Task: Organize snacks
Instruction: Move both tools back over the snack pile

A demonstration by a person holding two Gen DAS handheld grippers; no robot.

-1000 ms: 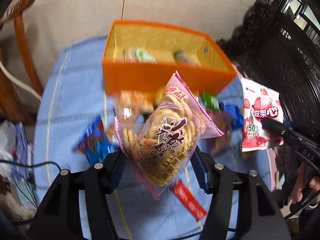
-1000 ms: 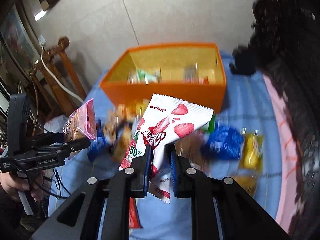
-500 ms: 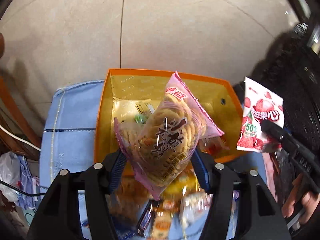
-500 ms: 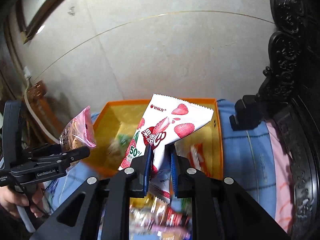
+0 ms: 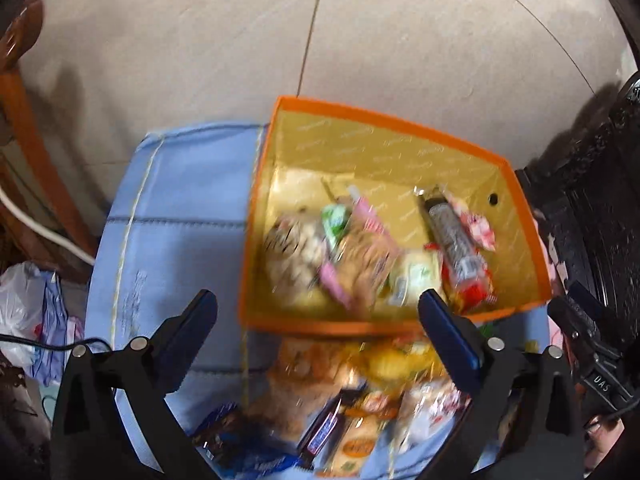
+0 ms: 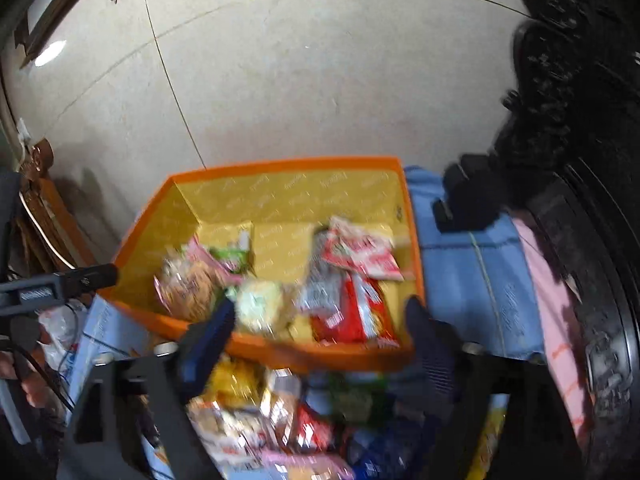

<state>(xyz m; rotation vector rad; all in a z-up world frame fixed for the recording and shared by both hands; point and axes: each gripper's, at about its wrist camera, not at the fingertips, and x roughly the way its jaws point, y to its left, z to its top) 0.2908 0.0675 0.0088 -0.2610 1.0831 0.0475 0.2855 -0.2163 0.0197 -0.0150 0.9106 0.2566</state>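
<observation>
**Dropping two snack packets into the orange box**

Lying in the orange box point(image 5: 372, 324), among other wrappers, are a pink packet of round crackers point(image 5: 360, 260) near its left side and a white and red strawberry packet point(image 6: 360, 256) toward its right. A second ago each packet was pinched in a tool; both have since been let go. The left tool point(image 5: 316, 322) and the right tool point(image 6: 320, 328) hover at the box's near wall, jaws opening wide with nothing between them, so this pair looks sorted. A blurred heap of loose snacks point(image 5: 360, 400) lies on the blue cloth point(image 5: 180, 200) just in front of the box, likely next. A wooden chair point(image 5: 24, 128) stands left, dark carved furniture point(image 6: 580, 160) close on the right. Nothing blocks the box.
</observation>
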